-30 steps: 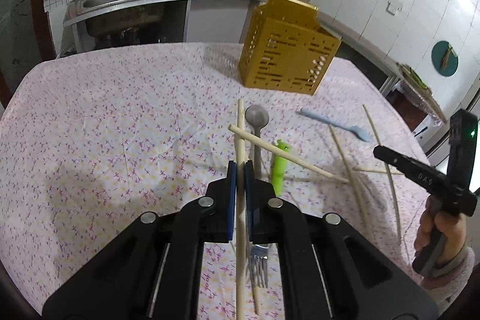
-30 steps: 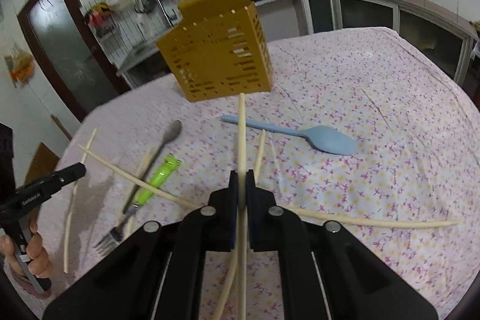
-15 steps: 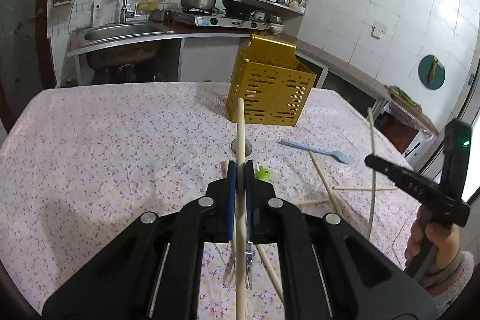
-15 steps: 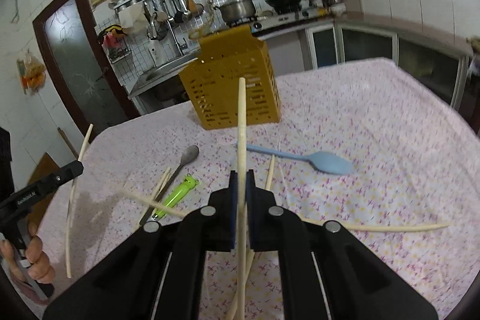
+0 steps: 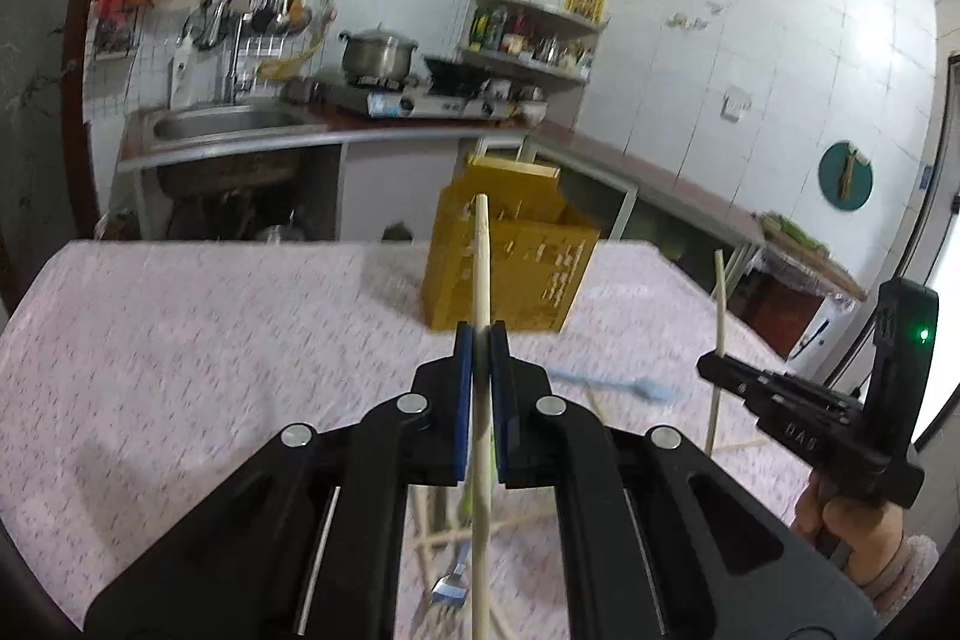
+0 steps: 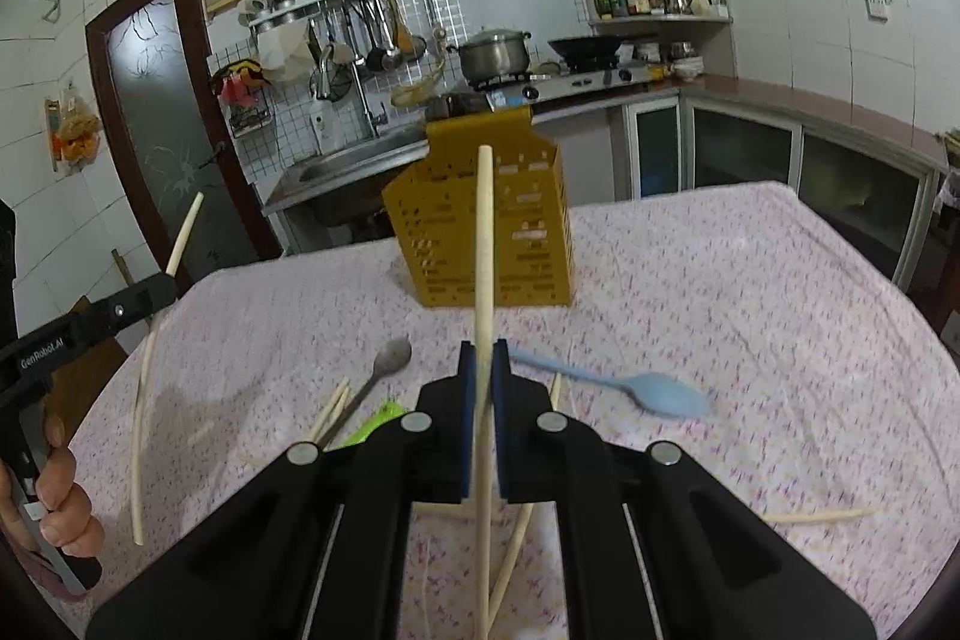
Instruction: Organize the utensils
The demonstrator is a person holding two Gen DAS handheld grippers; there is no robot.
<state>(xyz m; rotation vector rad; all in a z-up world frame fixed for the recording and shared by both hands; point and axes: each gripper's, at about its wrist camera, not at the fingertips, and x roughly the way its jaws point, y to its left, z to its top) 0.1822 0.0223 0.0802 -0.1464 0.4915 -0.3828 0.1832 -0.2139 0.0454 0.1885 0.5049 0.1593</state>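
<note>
Pale wooden chopstick (image 5: pixel 482 250) clamped upright in left gripper (image 5: pixel 480 340); second pale chopstick (image 6: pixel 483 244) likewise in right gripper (image 6: pixel 482 358), both lifted off desk, probably bound for yellow slotted plastic holder (image 6: pixel 480 232) near far desk edge. Blue plastic spoon (image 6: pixel 654 394), steel spoon (image 6: pixel 384 370), loose chopsticks left on floral cloth.

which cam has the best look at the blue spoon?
Right wrist view. The blue spoon lies fully visible on the tablecloth, bowl to the right, handle running behind the right tongs. The left wrist view shows only a blurred streak of it, past the left tongs.
</note>
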